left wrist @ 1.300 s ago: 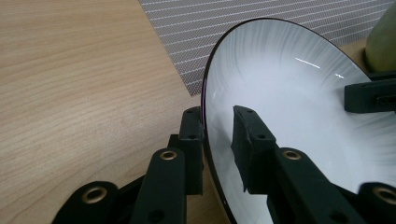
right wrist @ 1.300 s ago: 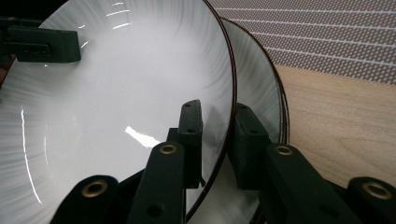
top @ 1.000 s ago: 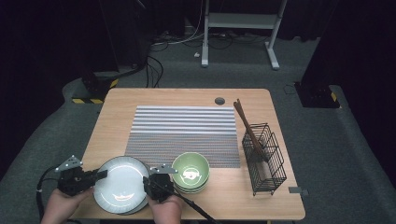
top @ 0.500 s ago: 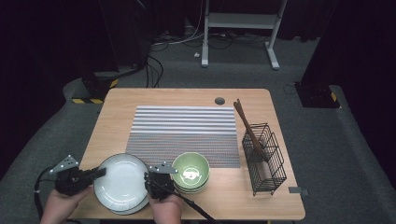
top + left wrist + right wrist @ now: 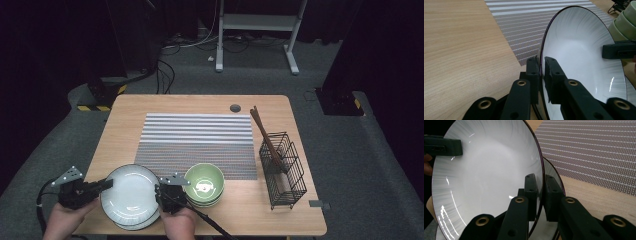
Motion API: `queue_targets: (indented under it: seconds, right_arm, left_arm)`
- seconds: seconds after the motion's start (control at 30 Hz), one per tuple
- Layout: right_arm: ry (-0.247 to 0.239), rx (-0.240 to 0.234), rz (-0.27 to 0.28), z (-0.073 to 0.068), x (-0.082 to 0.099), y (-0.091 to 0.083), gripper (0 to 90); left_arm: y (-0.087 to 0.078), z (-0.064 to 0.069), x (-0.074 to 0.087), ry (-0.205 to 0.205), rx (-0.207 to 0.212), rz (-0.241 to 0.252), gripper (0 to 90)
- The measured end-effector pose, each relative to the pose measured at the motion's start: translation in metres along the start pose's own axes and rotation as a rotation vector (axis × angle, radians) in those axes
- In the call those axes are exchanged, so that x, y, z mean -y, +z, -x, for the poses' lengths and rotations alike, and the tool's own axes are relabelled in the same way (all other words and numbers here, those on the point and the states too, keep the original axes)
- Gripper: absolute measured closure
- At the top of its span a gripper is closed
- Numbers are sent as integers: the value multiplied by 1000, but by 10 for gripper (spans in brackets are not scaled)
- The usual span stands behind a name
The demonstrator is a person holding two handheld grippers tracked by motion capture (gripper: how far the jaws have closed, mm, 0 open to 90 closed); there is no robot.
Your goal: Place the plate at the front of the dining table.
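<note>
A white plate (image 5: 129, 194) with a dark rim tops a stack of plates at the table's front left. My left gripper (image 5: 106, 184) holds its left rim, and in the left gripper view the jaws (image 5: 541, 68) have just been closing and now pinch that rim. My right gripper (image 5: 159, 191) is on the opposite rim. In the right gripper view its jaws (image 5: 539, 186) have likewise just closed on the plate (image 5: 486, 175), with a lower plate (image 5: 554, 176) behind it. The plate (image 5: 584, 57) stands slightly above the stack.
Stacked green bowls (image 5: 204, 183) sit just right of the plates, close to my right hand. A striped placemat (image 5: 197, 142) covers the table's middle. A black wire rack (image 5: 284, 172) holding wooden utensils (image 5: 264, 135) stands at the right. A round hole cover (image 5: 235, 108) is at the back.
Both hands keep their places at the plate's two sides; no shift of the plate shows.
</note>
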State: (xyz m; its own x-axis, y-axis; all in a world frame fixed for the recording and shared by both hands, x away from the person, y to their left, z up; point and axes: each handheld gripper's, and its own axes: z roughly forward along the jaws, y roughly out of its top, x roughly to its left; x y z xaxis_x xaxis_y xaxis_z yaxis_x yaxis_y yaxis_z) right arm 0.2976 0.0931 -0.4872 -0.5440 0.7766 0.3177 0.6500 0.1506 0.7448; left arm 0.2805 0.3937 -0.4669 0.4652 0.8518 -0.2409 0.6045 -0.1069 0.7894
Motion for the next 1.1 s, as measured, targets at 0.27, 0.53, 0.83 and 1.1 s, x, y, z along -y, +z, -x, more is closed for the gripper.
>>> queue_targets:
  seconds: [0.27,0.53,0.83,1.1]
  right_arm:
    - [-18,3,16,-1,0,0,823]
    - [-30,9,47,-5,-2,-3,834]
    - [-41,22,58,-8,-5,-5,840]
    - [-61,31,77,-12,-8,-8,843]
  left_arm:
    - [-3,-1,0,-4,6,19,822]
    - [-6,-1,-1,-11,8,49,827]
    - [-7,-4,0,-24,9,67,825]
    - [-9,-3,-1,-20,11,90,824]
